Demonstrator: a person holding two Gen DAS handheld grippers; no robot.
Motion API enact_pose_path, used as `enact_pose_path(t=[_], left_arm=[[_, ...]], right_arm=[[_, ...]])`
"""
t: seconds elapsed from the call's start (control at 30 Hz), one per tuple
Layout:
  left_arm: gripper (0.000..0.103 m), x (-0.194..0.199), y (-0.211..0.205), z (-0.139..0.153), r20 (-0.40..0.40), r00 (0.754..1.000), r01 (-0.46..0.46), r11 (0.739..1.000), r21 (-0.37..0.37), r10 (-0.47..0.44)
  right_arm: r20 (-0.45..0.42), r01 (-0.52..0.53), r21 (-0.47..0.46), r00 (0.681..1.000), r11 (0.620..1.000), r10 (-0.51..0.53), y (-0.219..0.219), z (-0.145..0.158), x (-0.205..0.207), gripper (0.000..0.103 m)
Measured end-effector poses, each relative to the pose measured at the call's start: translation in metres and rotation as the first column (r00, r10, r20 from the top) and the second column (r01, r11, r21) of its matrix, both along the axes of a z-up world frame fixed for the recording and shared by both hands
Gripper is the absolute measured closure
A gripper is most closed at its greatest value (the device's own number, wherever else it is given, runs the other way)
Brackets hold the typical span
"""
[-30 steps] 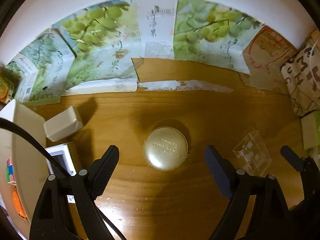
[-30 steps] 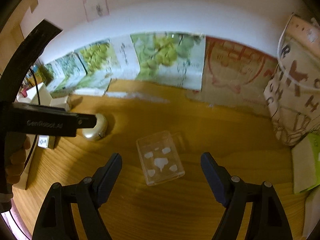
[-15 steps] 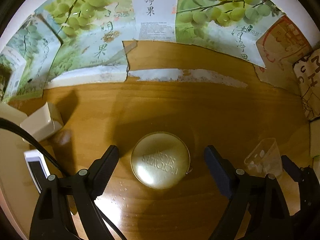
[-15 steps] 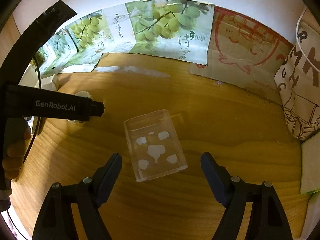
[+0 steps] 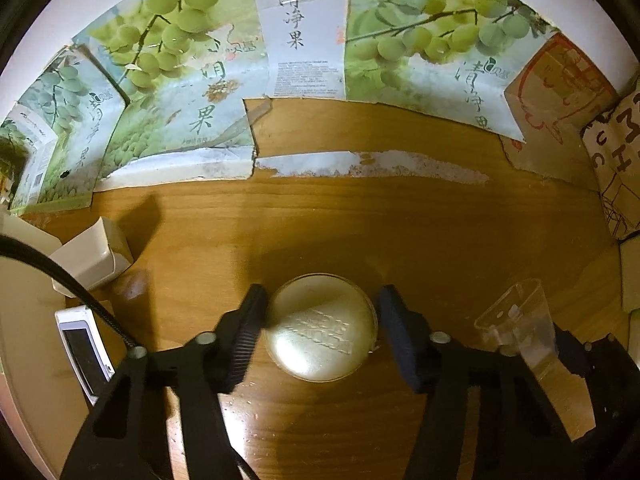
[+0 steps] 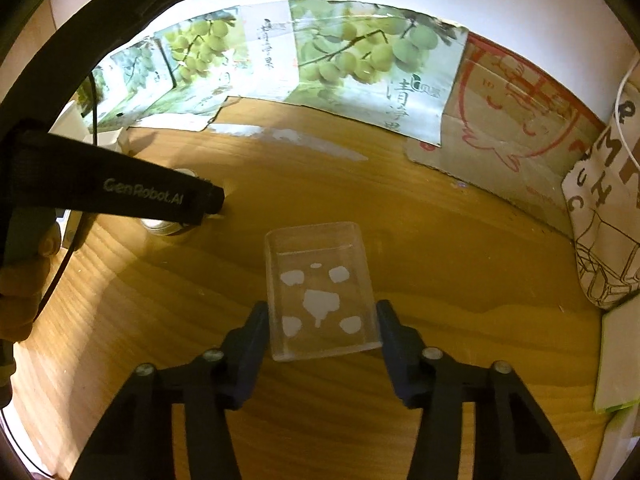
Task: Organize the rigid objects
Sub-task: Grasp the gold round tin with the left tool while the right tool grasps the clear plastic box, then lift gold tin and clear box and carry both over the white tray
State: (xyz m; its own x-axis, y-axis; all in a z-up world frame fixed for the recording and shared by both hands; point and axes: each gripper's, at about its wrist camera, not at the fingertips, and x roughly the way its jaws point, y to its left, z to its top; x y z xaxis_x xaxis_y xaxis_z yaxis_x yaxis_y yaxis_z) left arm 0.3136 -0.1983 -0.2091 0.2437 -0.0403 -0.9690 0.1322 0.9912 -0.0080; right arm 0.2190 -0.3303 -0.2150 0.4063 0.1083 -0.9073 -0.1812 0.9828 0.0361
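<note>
Early stage. Our left gripper point(image 5: 322, 322) just closing, pads touching gold tin point(image 5: 322, 328); right gripper point(image 6: 322, 326) just closing, touching clear box point(image 6: 320, 288). Both on table point(image 6: 440, 248), unsorted.

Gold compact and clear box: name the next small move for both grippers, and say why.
Probably finish closing, then lift both. The left gripper has just been closing around the gold compact, the right gripper around the clear box; each object sits between its pads, apparently touching, on the wooden table.
</note>
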Motion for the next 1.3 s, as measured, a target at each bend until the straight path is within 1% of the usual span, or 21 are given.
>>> enact_pose_path(t=[0.07,0.17,0.37,0.4,0.5,0.57,0.63,0.83,0.97,1.1,1.13,1.3], left_arm=[[0.045,-0.001,0.004,0.001,0.003,1.0,0.003,1.0,-0.012,-0.003],[0.045,-0.005,0.006,0.002,0.009,1.0,0.013,1.0,-0.012,-0.013],[0.045,-0.028,0.008,0.003,0.001,1.0,0.029,0.999,-0.017,-0.029],[0.045,-0.033,0.009,0.003,-0.003,1.0,0.03,0.999,-0.023,-0.03],[0.045,-0.047,0.017,0.005,-0.029,0.999,0.021,0.997,-0.073,-0.023],[0.045,-0.056,0.022,0.006,-0.047,0.999,0.014,0.996,-0.087,-0.018],[0.045,-0.067,0.028,0.007,-0.059,0.998,0.008,0.995,-0.096,-0.014],[0.045,-0.097,0.047,0.007,-0.086,0.996,-0.009,0.996,-0.092,0.001],[0.045,-0.117,0.058,0.01,-0.087,0.996,-0.008,0.996,-0.09,0.0],[0.045,-0.138,0.065,0.016,-0.076,0.997,0.012,0.996,-0.088,-0.019],[0.045,-0.152,0.064,0.022,-0.071,0.997,0.018,0.996,-0.088,-0.025],[0.045,-0.156,0.072,0.041,-0.044,0.997,0.063,0.994,-0.088,-0.067]], right_arm=[[0.0,-0.01,-0.002,1.0,1.0,0.01,0.002,0.0,-0.001,0.051],[-0.004,-0.022,-0.003,1.0,1.0,0.022,0.005,0.001,-0.002,0.051],[-0.03,-0.052,-0.009,0.998,0.999,0.052,0.013,0.002,-0.008,0.051],[-0.036,-0.054,-0.011,0.998,0.998,0.053,0.014,0.002,-0.01,0.051],[-0.048,-0.056,-0.023,0.997,0.998,0.055,0.015,0.003,-0.015,0.051],[-0.054,-0.058,-0.035,0.997,0.998,0.056,0.016,0.003,-0.02,0.051],[-0.06,-0.06,-0.039,0.997,0.997,0.058,0.015,0.005,-0.026,0.051],[-0.074,-0.059,-0.06,0.996,0.996,0.054,0.013,0.012,-0.042,0.052],[-0.076,-0.059,-0.073,0.996,0.996,0.054,0.016,0.02,-0.051,0.052],[-0.074,-0.058,-0.085,0.996,0.995,0.052,0.02,0.028,-0.059,0.052],[-0.077,-0.056,-0.084,0.996,0.995,0.049,0.02,0.029,-0.061,0.052],[-0.102,-0.038,-0.071,0.994,0.997,0.03,0.026,0.035,-0.075,0.052]])
